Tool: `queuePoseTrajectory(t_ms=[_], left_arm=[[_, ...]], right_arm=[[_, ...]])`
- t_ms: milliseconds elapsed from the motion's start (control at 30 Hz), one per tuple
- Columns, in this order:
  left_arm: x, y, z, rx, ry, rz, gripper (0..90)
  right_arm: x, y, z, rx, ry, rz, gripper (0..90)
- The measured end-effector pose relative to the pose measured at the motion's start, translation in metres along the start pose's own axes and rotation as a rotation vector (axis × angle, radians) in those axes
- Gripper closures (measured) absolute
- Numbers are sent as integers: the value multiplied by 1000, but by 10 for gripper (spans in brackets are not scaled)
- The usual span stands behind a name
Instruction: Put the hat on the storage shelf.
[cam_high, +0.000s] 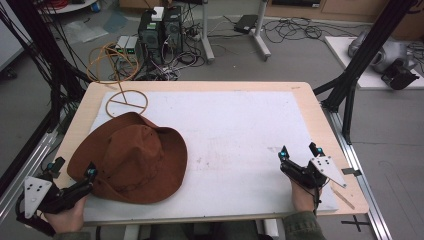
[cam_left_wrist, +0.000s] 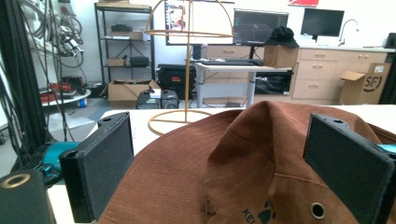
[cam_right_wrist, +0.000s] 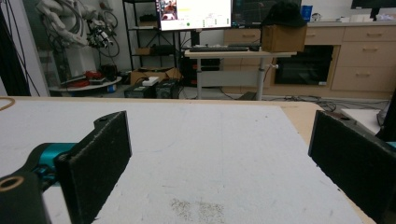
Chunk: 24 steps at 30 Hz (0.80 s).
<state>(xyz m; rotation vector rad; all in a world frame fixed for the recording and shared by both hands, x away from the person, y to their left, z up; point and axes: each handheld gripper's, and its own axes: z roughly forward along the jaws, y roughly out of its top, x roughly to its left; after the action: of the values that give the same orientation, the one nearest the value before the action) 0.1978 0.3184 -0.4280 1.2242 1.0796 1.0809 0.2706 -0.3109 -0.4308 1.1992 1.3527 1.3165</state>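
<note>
Hat: brown, brimmed, lying on the white mat at the table's near-left part, just in front of the wire hat stand.

Left gripper: at the hat's near-left brim, jaws spread wide. High view leaves contact unclear. Left gripper view places the brim and crown between the pads, neither pressing; it also reveals an eyelet and printed logo.

Right gripper: near-right on the mat, released, well apart from the hat. Right gripper view shows bare mat between its jaws.
</note>
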Motion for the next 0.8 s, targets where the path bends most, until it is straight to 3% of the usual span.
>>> queuePoseTrajectory(t_ms=[133,333,800], left_arm=[[-2,3,0,13,-42,-9,89],[-9,5,4,59,-104,31,88],[-20,3,21,257,-194,48,89]], right_arm=[[0,0,0,-2,1,-6,51],[1,0,1,-1,4,-10,51],[2,0,2,3,12,-11,51]])
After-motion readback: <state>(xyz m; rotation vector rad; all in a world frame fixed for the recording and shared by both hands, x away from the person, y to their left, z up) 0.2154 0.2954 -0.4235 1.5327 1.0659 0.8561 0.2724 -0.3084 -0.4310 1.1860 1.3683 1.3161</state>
